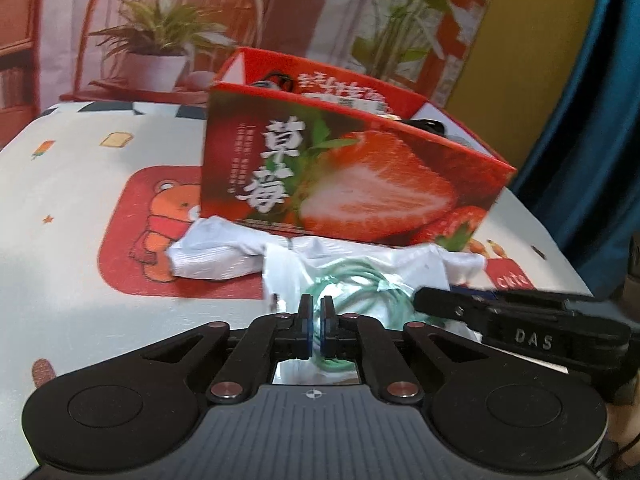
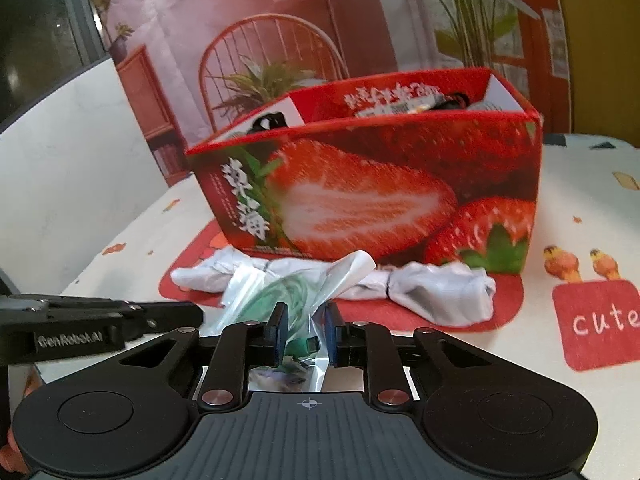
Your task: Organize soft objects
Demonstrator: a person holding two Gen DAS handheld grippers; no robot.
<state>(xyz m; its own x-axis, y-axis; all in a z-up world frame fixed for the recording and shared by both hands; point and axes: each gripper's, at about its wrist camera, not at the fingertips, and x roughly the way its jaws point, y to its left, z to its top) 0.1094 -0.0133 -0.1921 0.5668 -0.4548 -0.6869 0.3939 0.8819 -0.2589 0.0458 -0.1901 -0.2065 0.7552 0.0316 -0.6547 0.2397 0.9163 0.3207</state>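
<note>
Your table (image 2: 580,184) carries the strawberry box (image 2: 372,196) mid-surface, a crumpled white cloth (image 2: 436,292) touching its front. Nearer your edge lies the clear bag (image 1: 360,276) with a green cable. Your left gripper (image 1: 316,316) pinches that bag; your right gripper (image 2: 306,326) stands spread around it.

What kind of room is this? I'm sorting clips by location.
Probably a staged home tabletop rather than a real room: a cartoon-print tablecloth, a strawberry box holding items, and a printed backdrop showing a chair and potted plants.
</note>
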